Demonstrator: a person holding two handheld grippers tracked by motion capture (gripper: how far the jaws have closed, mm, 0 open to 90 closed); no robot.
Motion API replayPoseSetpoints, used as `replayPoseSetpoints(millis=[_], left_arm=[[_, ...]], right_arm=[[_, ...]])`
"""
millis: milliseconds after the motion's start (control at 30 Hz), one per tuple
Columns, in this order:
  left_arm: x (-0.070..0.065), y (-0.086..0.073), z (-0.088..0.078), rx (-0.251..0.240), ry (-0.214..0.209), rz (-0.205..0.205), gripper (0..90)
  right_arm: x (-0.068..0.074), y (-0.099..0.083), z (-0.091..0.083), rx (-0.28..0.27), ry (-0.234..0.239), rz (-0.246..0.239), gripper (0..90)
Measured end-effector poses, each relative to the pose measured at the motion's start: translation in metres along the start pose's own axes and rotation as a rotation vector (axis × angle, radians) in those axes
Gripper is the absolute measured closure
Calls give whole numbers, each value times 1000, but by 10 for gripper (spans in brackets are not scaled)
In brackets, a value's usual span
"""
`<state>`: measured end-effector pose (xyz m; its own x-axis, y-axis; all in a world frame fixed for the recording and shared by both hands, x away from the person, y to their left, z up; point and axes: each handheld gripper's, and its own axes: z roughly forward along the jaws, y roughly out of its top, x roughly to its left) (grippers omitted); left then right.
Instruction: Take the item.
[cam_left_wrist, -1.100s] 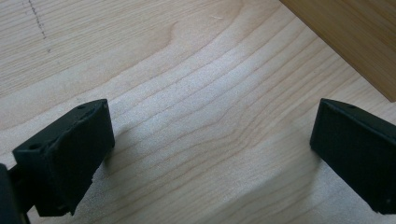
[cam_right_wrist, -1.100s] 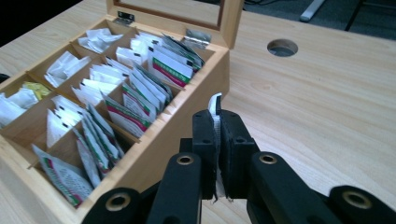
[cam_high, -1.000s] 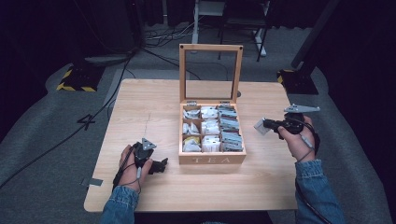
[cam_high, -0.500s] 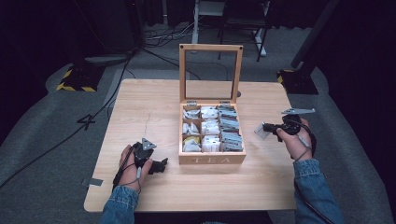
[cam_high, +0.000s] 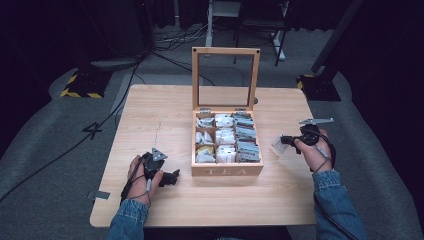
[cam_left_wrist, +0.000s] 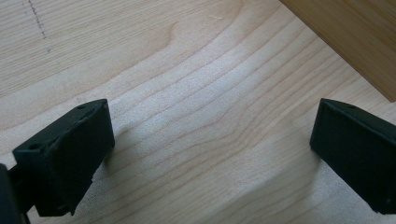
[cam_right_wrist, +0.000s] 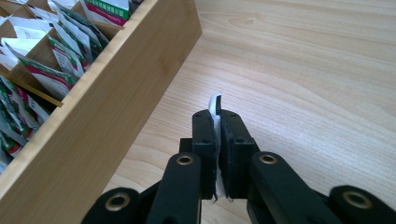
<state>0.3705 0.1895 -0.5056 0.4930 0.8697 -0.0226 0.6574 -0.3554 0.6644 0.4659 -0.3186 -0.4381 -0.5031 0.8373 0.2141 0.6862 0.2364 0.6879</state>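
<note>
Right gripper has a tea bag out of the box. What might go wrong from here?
1. The right gripper pinches the tea bag by a thin edge; it may slip or tear.
2. That gripper sits beside the tea box wall; a swing could knock it.
3. The upright lid could get bumped on a high pass.

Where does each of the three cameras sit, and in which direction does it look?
High view: above the person's side, looking forward and down on the light wooden table; both forearms and grippers show.
Left gripper view: on the left gripper, looking down at the tabletop between its open jaws.
Right gripper view: on the right gripper, shut on a white paper tea sachet.
Shared: the open wooden tea box, seen from above and beside the right gripper.
</note>
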Motion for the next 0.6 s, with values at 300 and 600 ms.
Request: replayPoseSetpoints(millis=[300,600], left_arm=[[0,0,0,0,0,0,1],[0,0,0,0,0,0,1]], right_arm=[[-5,-3,3,16,-16,23,856],[-11,-7,10,12,-22,48,644]])
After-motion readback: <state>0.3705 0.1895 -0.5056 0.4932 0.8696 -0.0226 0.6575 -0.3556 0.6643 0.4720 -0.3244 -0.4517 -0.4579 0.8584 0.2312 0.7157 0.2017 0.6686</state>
